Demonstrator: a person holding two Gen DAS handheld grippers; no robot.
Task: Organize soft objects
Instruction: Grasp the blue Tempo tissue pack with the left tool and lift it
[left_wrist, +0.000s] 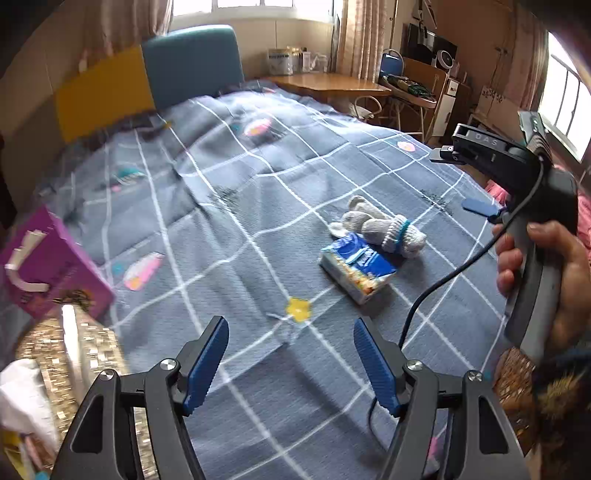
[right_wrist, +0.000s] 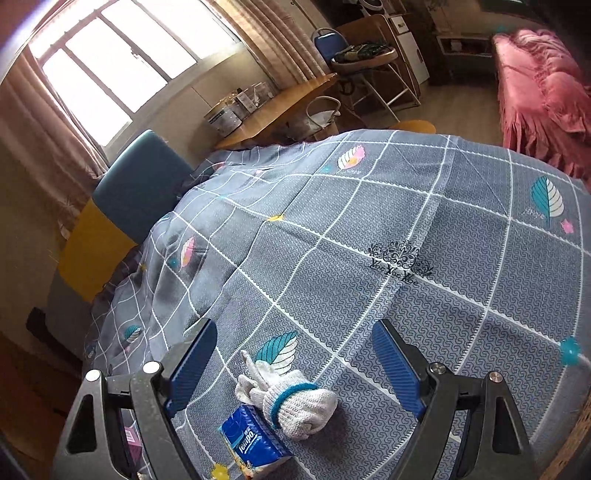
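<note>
A rolled pair of white knit gloves (left_wrist: 384, 229) with a teal cuff lies on the grey checked bedspread (left_wrist: 236, 206). A blue tissue pack (left_wrist: 356, 267) lies touching it. My left gripper (left_wrist: 291, 358) is open and empty, low over the bedspread, short of both. The right gripper shows in the left wrist view, held in a hand (left_wrist: 546, 266) at the right, above the bed. In the right wrist view my right gripper (right_wrist: 295, 365) is open and empty, directly above the gloves (right_wrist: 295, 400) and the tissue pack (right_wrist: 253, 443).
A purple box (left_wrist: 51, 273) and a glittery gold bag (left_wrist: 74, 354) sit at the left in the left wrist view. A teal and yellow headboard (left_wrist: 147, 77) stands at the bed's far end. A wooden desk (right_wrist: 280, 107), chairs and a pink bed (right_wrist: 543, 92) lie beyond.
</note>
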